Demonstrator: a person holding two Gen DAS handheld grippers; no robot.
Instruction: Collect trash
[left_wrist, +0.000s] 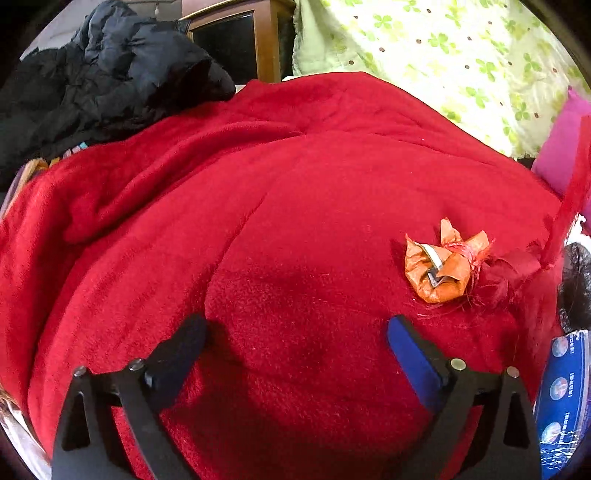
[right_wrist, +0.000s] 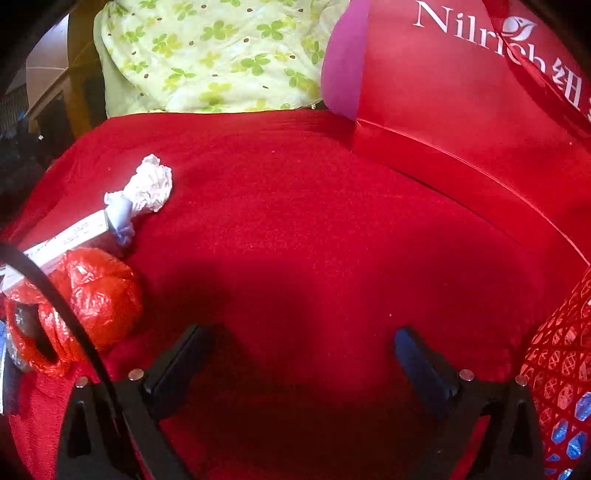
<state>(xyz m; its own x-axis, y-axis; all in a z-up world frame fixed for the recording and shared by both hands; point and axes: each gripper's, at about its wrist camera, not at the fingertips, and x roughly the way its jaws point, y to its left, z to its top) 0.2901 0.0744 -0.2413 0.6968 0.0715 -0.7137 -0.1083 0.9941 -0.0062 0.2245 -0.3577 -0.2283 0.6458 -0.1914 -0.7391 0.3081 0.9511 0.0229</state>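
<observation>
A crumpled orange wrapper (left_wrist: 441, 264) lies on the red blanket (left_wrist: 258, 206), ahead and to the right of my left gripper (left_wrist: 297, 330), which is open and empty just above the blanket. In the right wrist view a crumpled white tissue (right_wrist: 149, 184) lies far left on the blanket (right_wrist: 314, 229), with a flat white box (right_wrist: 70, 236) and a crumpled red plastic bag (right_wrist: 96, 295) below it. My right gripper (right_wrist: 304, 341) is open and empty, to the right of these.
A black jacket (left_wrist: 103, 74) is heaped at the back left. A green flowered quilt (left_wrist: 443, 55) lies behind the blanket. A red Nilrich paper bag (right_wrist: 461, 110) stands at the right, with a pink cushion (right_wrist: 343, 62) beside it. A black cable (right_wrist: 55, 299) crosses the left.
</observation>
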